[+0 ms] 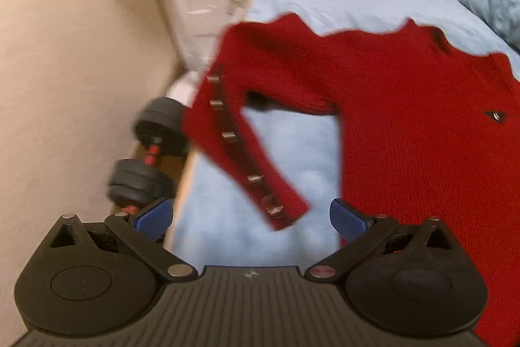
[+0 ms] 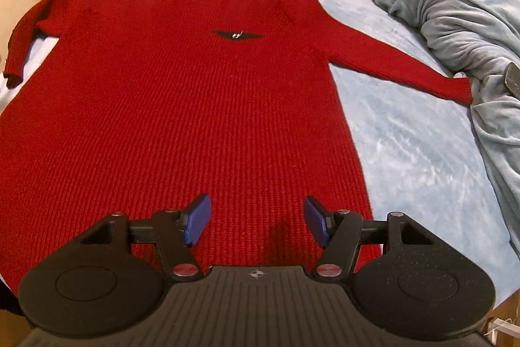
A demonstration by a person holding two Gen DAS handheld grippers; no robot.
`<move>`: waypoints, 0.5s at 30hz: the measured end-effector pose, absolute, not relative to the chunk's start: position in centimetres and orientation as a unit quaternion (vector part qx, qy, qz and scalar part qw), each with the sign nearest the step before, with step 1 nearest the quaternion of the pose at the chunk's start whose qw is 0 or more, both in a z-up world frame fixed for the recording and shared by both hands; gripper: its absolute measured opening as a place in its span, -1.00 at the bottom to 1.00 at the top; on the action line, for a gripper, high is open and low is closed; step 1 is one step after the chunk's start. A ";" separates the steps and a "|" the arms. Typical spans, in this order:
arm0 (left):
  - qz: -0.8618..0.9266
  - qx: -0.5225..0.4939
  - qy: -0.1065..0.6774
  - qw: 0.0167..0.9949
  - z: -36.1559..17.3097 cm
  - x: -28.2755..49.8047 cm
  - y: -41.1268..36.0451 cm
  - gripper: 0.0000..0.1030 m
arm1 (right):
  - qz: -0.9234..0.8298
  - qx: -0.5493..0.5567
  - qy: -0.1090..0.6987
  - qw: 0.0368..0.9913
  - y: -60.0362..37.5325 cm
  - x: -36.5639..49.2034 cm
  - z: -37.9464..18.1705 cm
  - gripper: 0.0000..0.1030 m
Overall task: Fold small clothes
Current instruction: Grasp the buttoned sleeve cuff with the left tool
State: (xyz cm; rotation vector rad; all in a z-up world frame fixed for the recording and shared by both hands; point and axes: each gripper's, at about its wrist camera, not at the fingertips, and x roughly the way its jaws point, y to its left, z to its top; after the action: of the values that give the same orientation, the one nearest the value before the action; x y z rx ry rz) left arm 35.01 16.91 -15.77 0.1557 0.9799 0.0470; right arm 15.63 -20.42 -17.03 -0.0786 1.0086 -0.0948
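Left wrist: left gripper (image 1: 252, 218) wide open, empty, by buttoned sleeve cuff (image 1: 286, 212) of red knit dress (image 2: 182, 106). Right gripper (image 2: 256, 221) likewise open, empty. Pinch cuff squarely, fold inward.

Soft, even indoor light; left wrist view motion-blurred, right wrist view sharp, both fisheye-bent at edges.
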 end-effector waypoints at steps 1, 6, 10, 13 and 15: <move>0.029 0.083 0.481 0.872 -16.6 36.0 16.5 0.99 | -0.045 -0.040 0.485 0.872 -20.2 15.7 -17.1 0.26; 0.041 -0.011 0.543 0.839 -17.7 40.1 17.9 -0.85 | -0.042 -0.046 0.484 0.873 -20.1 15.8 -16.9 0.26; -0.003 -0.032 0.512 0.859 -8.1 41.4 20.3 -0.85 | -0.041 -0.050 0.479 0.875 -21.2 15.9 -17.2 0.26; -0.026 -0.055 0.483 0.874 1.5 42.5 23.4 -0.85 | -0.062 -0.036 0.471 0.879 -22.3 16.1 -17.6 0.25; -0.014 -0.070 0.465 0.882 6.6 43.2 25.2 -0.85 | -0.060 -0.023 0.465 0.883 -22.6 16.0 -17.8 0.26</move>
State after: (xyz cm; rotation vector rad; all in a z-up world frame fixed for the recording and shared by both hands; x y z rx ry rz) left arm 43.17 25.25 6.61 -0.1448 0.9687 -0.0295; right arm 15.99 -22.59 -17.76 -0.0479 0.9686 -0.1253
